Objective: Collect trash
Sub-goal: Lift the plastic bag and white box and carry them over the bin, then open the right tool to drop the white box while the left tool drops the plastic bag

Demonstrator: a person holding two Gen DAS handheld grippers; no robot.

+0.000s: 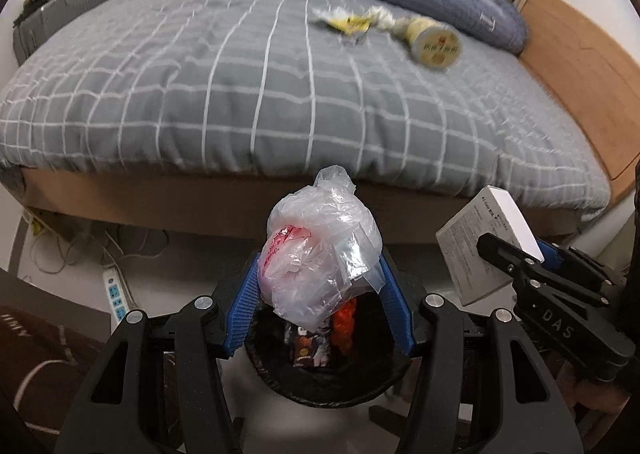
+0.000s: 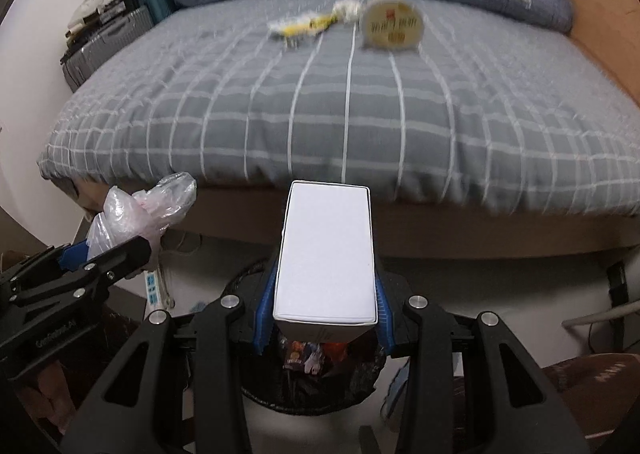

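Left gripper (image 1: 320,290) gripped a plastic bag (image 1: 320,254), right gripper (image 2: 325,294) clamped a white box (image 2: 326,250), both over the bin (image 1: 328,386); wrapper (image 1: 346,23) and tub (image 1: 434,44) were left on the bed (image 1: 240,94).

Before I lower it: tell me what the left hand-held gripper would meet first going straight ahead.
Probably the black trash bin below the left hand-held gripper, which holds a crumpled plastic bag; the bag would land on wrappers inside. Depth is unclear.
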